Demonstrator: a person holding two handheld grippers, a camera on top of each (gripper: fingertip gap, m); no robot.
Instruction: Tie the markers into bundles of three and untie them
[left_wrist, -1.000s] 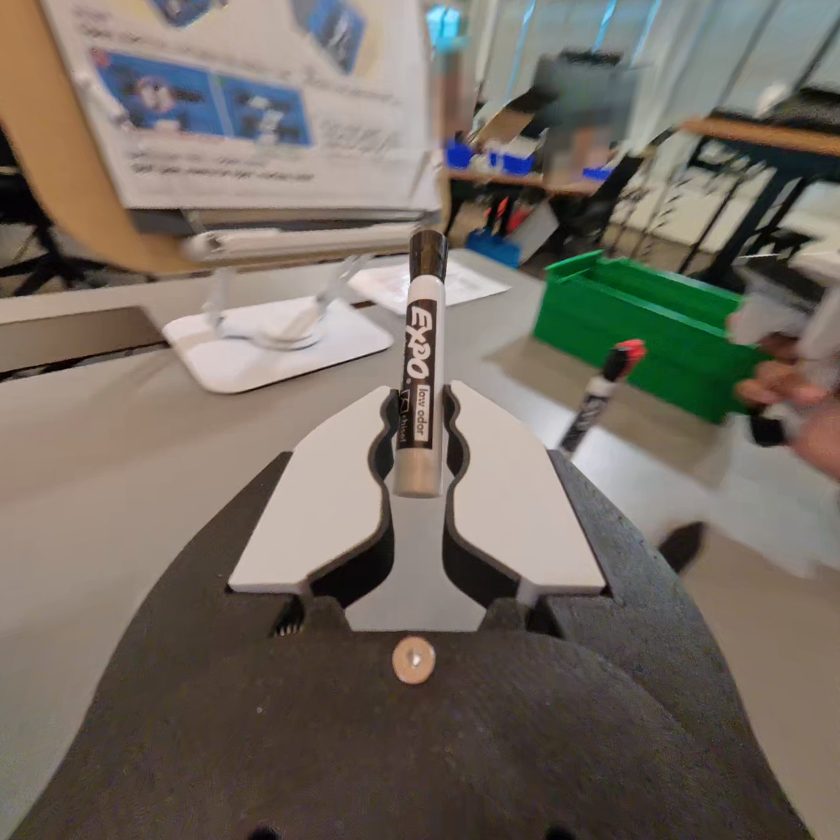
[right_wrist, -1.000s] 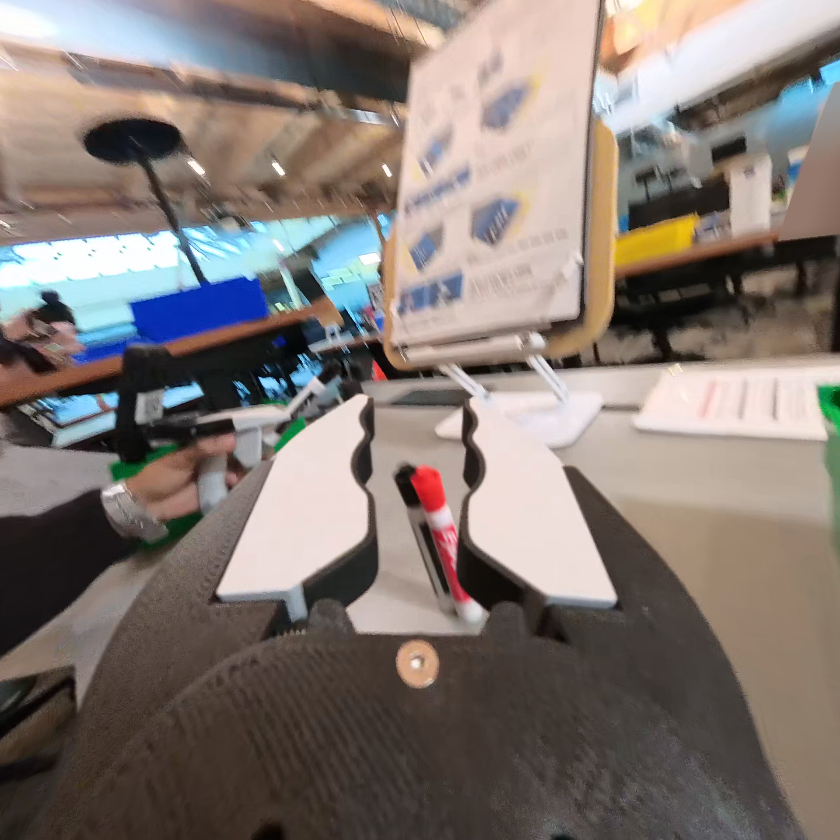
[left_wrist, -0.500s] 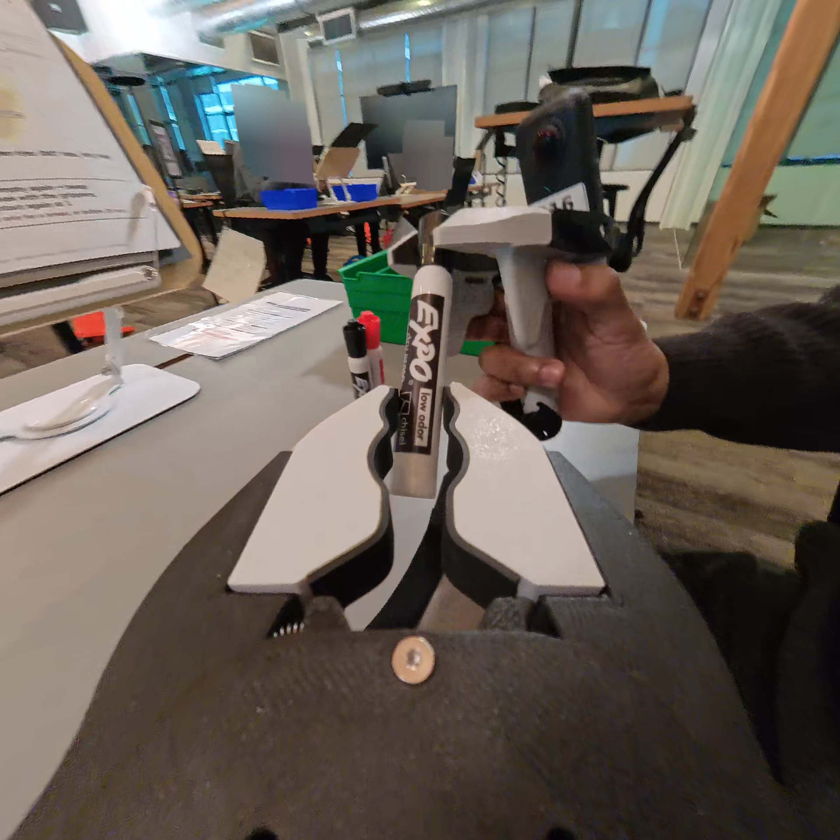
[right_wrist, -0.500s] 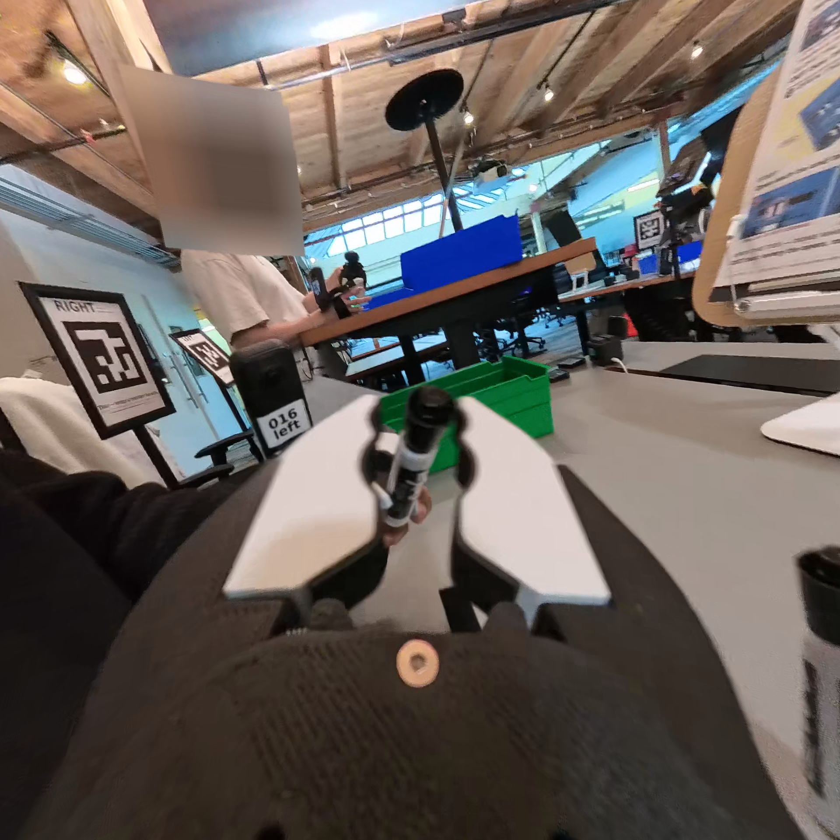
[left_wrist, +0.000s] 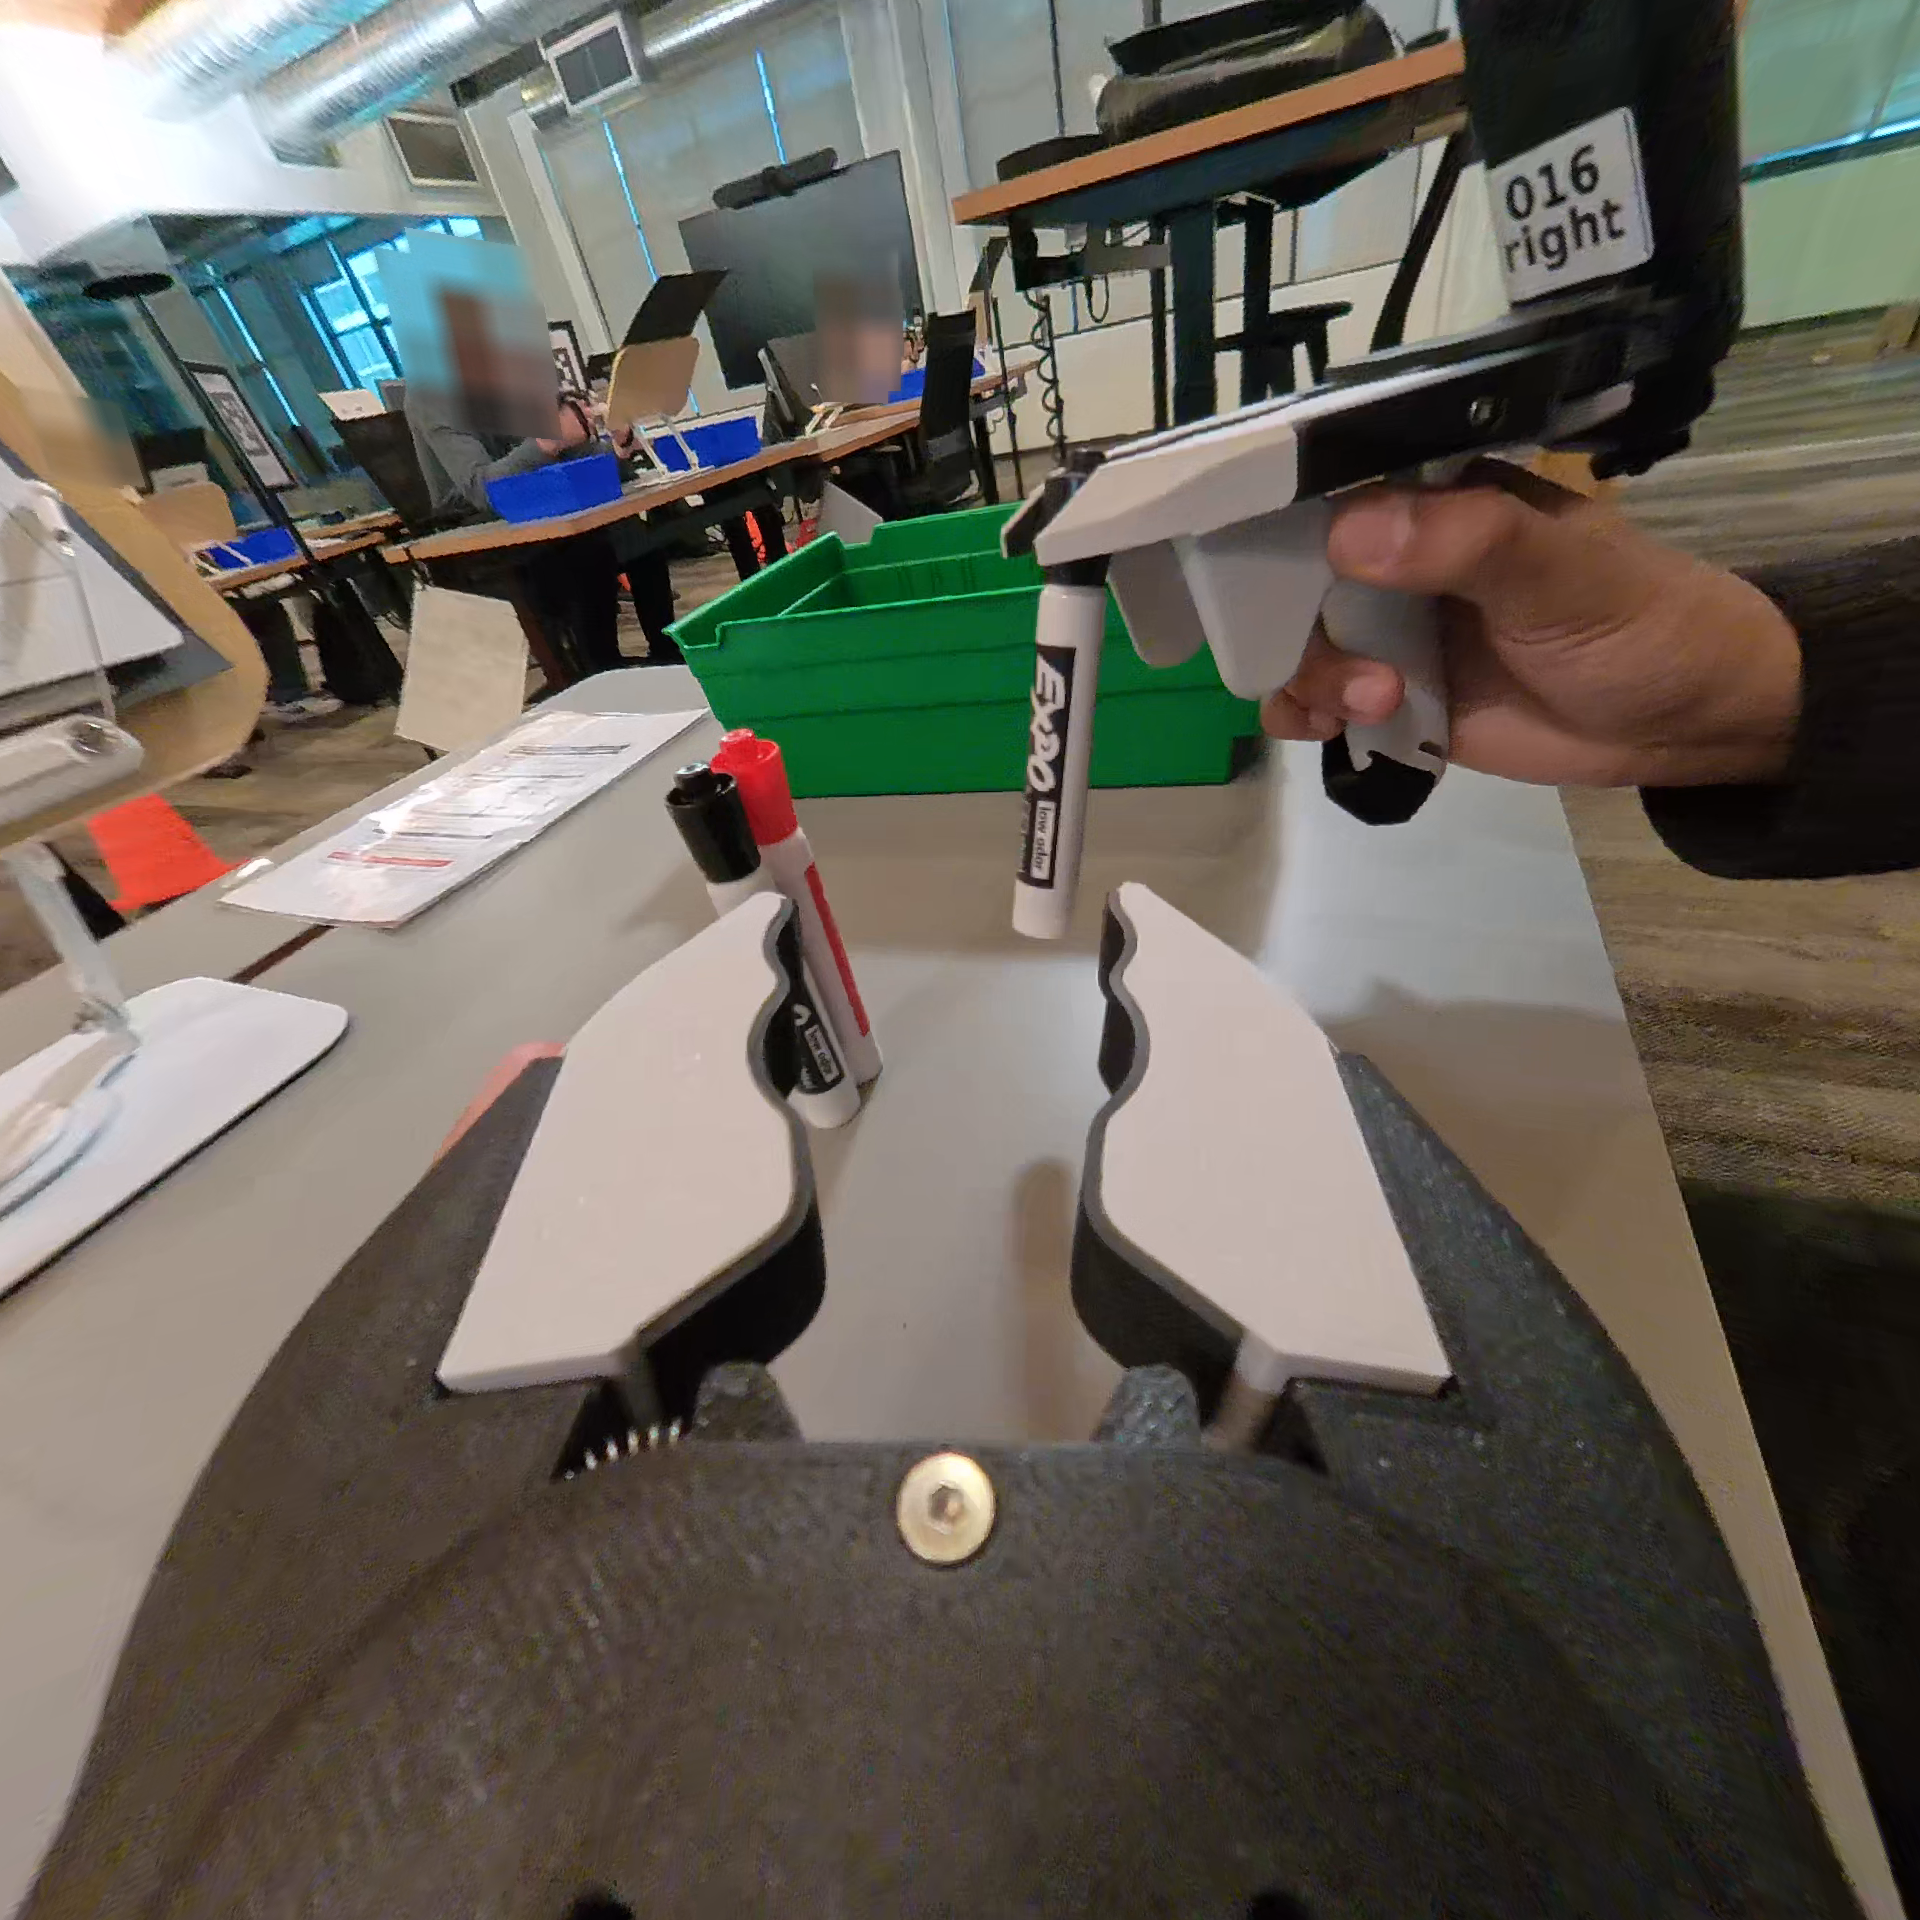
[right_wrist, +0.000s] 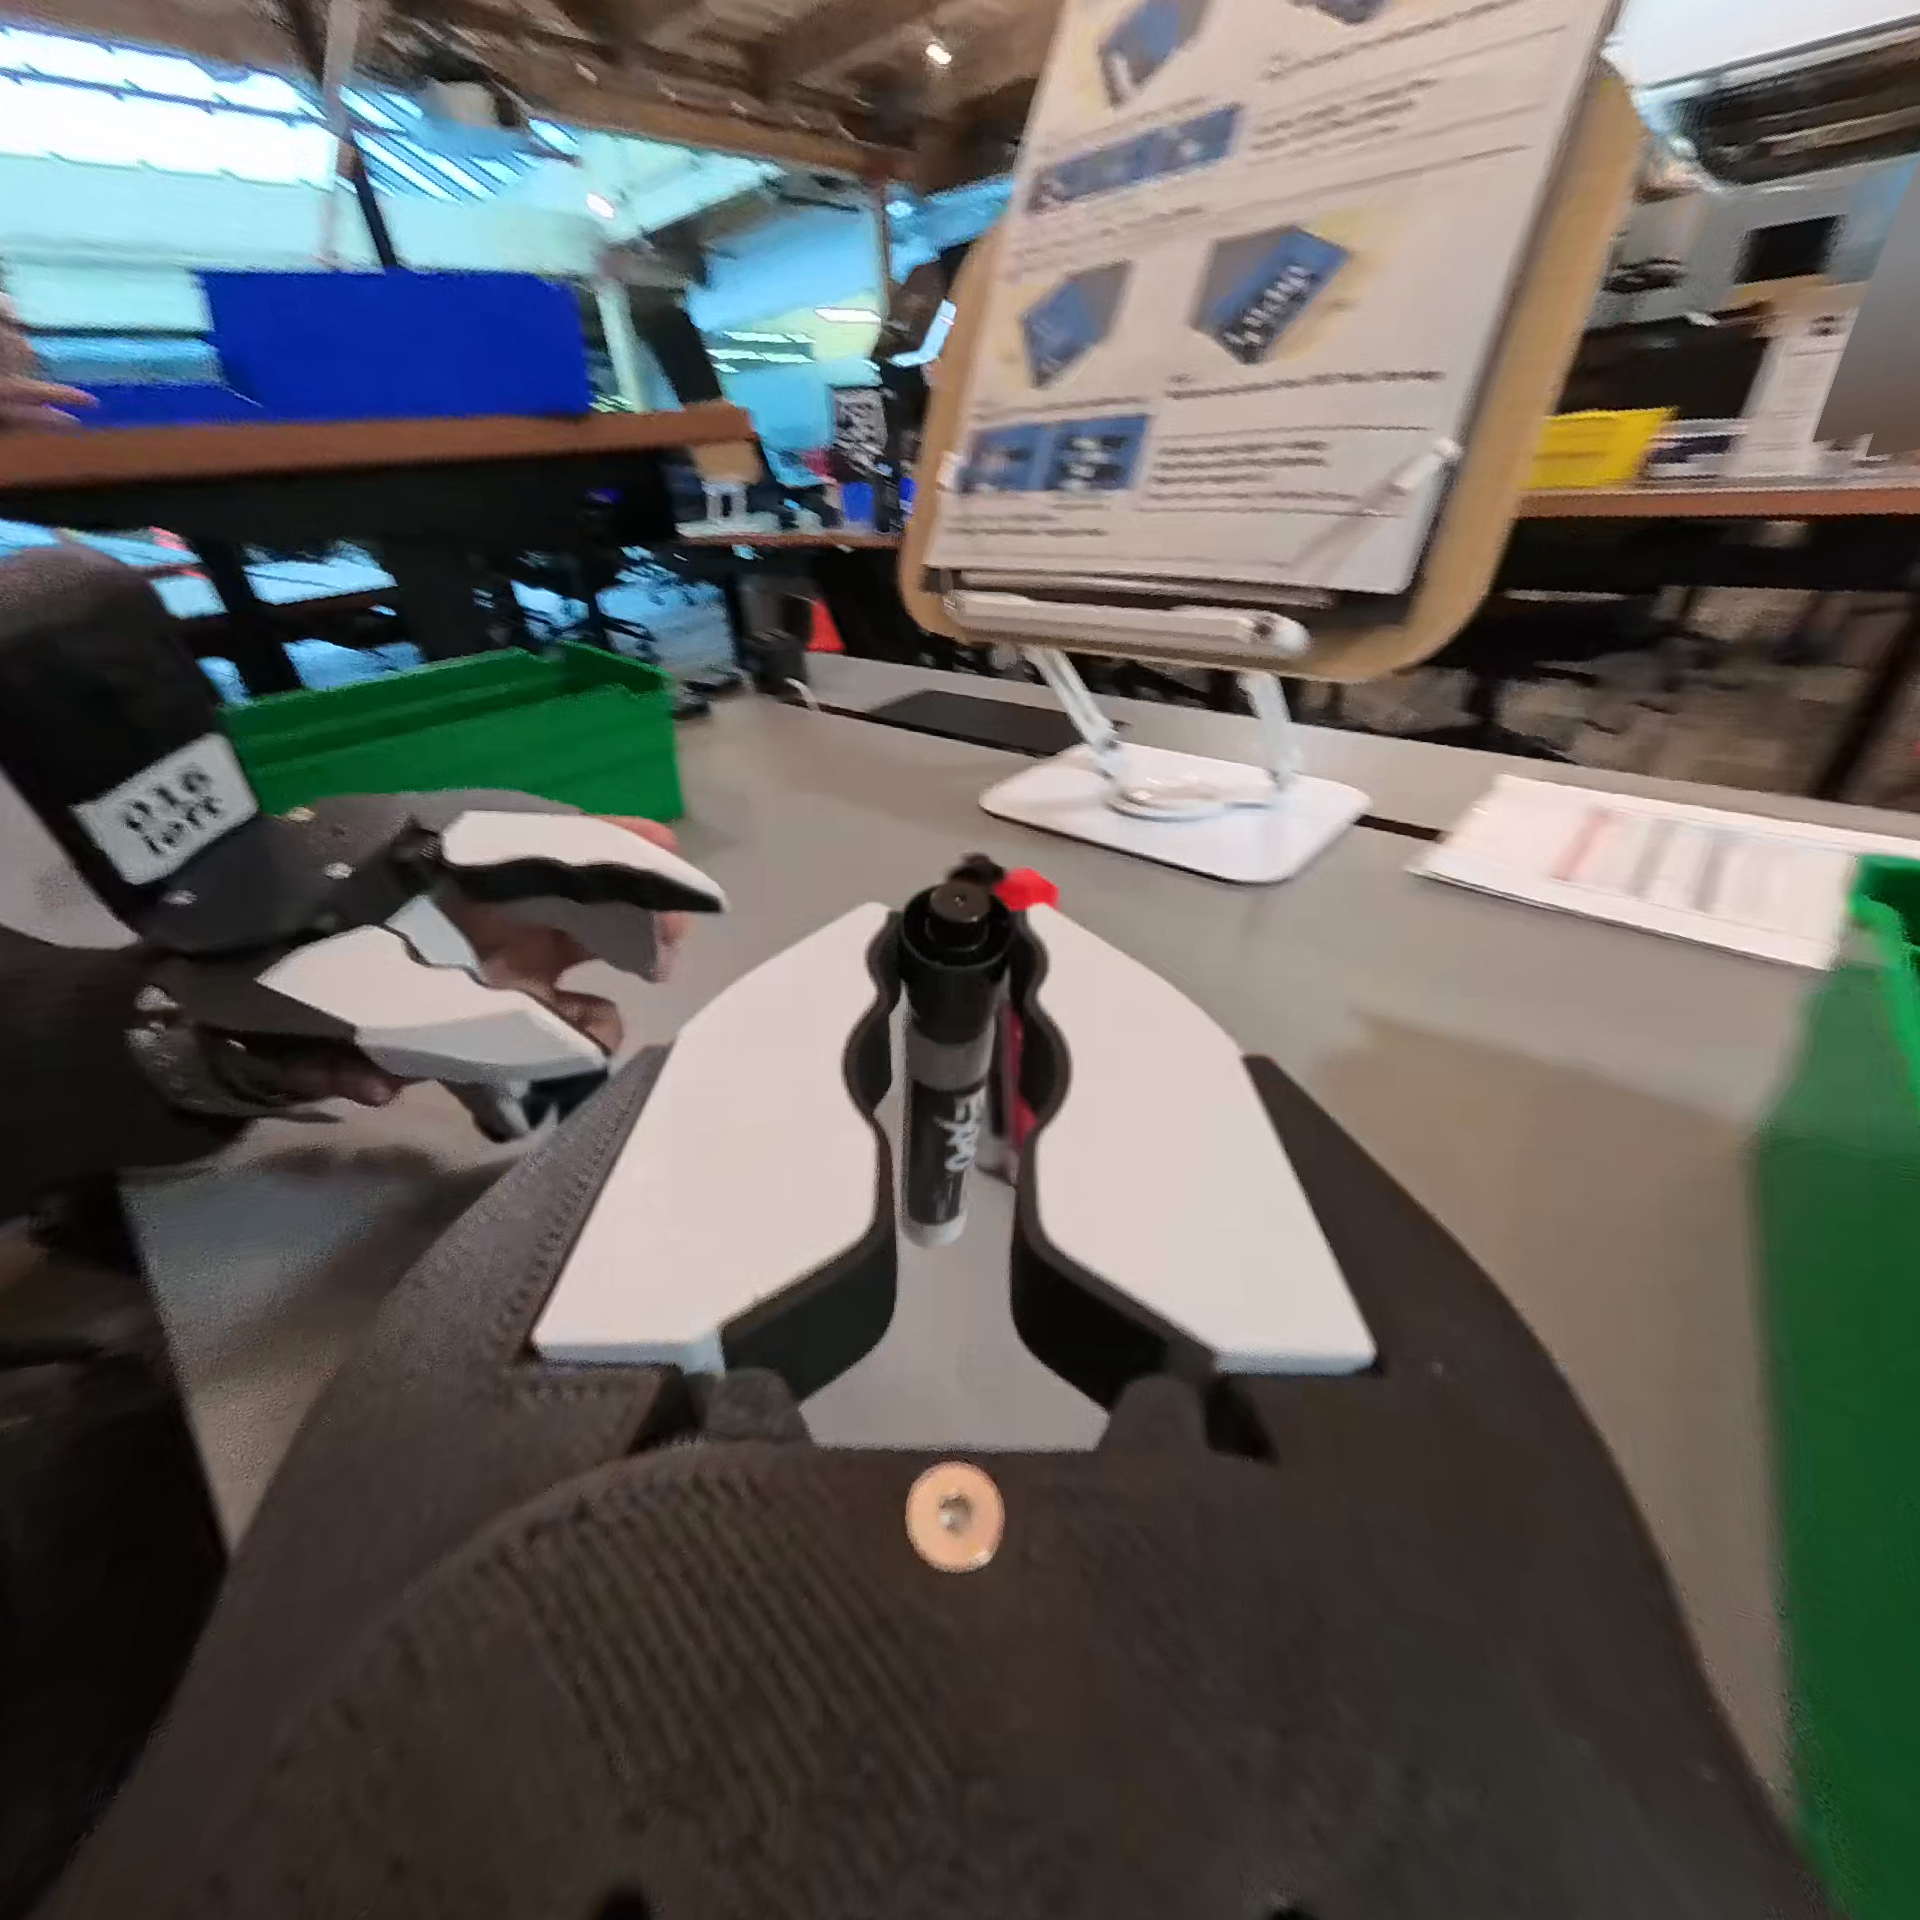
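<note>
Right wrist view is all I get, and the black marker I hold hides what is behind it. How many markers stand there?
Observer: Two, upright and side by side: a black-capped marker and a red-capped marker.
Operator: Does the left gripper hold them?
Observer: No. The left gripper is open; they stand beside its left finger.
Operator: Is mine touching the table?
Observer: No. The held marker hangs clear above the table.

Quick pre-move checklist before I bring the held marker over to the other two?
1. Right tool shut on black marker: ok.
2. Marker hangs clear of the table: ok.
3. Left tool open and empty: ok.
4. Upright pair, black-capped marker and red marker, together by the left finger: ok.
5. Whether the pair is already tied: cannot tell.
6. Green bin behind, out of the path: ok.
</note>
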